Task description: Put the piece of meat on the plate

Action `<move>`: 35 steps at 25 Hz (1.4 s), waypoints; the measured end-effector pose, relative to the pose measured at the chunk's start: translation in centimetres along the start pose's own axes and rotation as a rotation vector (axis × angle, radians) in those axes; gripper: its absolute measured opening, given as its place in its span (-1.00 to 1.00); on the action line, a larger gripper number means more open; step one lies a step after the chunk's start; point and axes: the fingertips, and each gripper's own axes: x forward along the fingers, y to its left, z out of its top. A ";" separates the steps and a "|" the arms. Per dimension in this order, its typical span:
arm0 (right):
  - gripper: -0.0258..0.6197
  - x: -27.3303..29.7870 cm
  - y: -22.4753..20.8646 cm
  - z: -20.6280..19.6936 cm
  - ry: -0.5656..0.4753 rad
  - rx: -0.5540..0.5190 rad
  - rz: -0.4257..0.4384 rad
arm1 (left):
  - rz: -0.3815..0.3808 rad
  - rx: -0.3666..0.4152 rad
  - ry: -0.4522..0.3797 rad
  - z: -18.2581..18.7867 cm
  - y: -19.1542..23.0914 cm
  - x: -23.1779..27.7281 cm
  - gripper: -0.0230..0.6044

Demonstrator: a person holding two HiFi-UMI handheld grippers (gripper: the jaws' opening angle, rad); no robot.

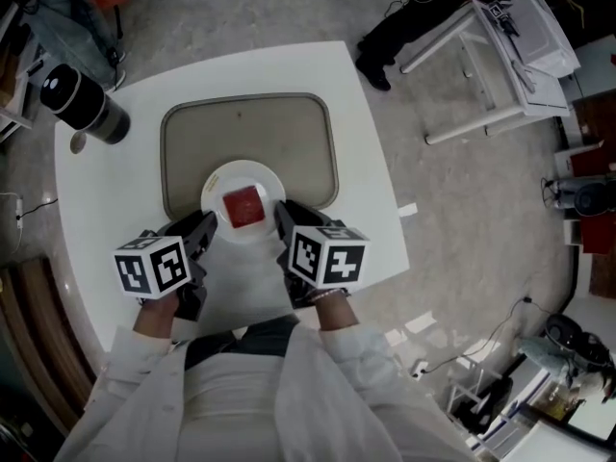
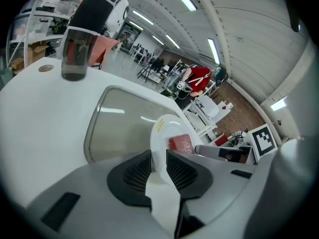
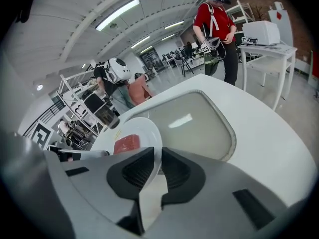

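Red and squarish, the flat piece of meat (image 1: 244, 205) is lying in the middle of the round white plate (image 1: 227, 177), over the near edge of the beige rounded tray (image 1: 183, 142) on the white bench (image 1: 366, 152). The plate's near rim is hiding behind both claws. The left claw (image 2: 159, 152) is pinching that rim left of the meat and the right claw (image 3: 158, 148) right of it, neither touching the meat. A black cylindrical container (image 1: 85, 104) is standing well apart, far left.
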 end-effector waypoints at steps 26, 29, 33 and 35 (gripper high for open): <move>-0.74 8.8 -3.8 7.0 0.068 -0.035 0.022 | 0.086 -0.013 0.048 5.3 3.0 7.8 -0.61; -0.74 8.9 -4.2 7.1 0.087 -0.041 0.022 | 0.099 -0.007 0.061 5.4 2.9 8.2 -0.61; -0.74 9.3 -4.2 7.1 0.082 -0.039 0.014 | 0.094 -0.010 0.061 5.5 2.9 8.3 -0.61; -0.74 9.4 -4.2 7.0 0.081 -0.052 0.011 | 0.094 0.004 0.061 5.5 2.9 8.3 -0.61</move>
